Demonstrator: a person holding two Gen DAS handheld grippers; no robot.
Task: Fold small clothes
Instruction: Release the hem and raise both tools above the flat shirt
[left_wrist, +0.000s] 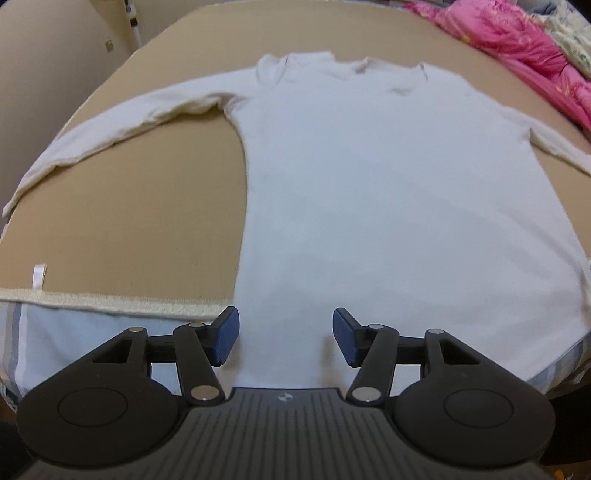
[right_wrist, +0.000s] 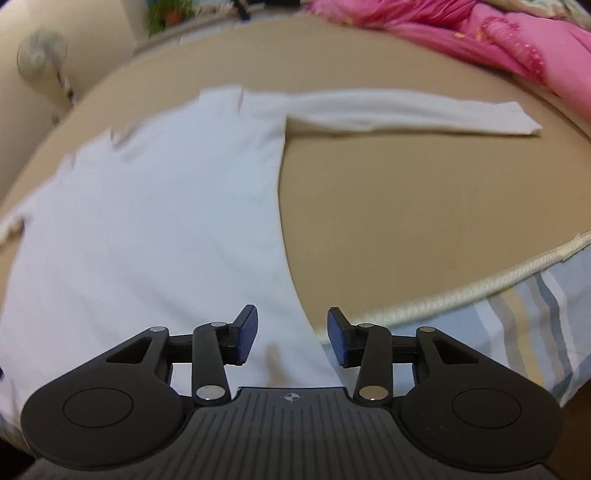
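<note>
Now both tools (left_wrist: 286, 338) (right_wrist: 291, 336) hover open-jawed over the flat white shirt (left_wrist: 388, 184).

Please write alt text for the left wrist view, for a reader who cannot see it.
A white long-sleeved shirt lies spread flat on a tan surface, collar far, sleeves stretched out to both sides. The left gripper, jaws open and empty, is above its near hem. Pink bedding is bunched at the far right.
</note>
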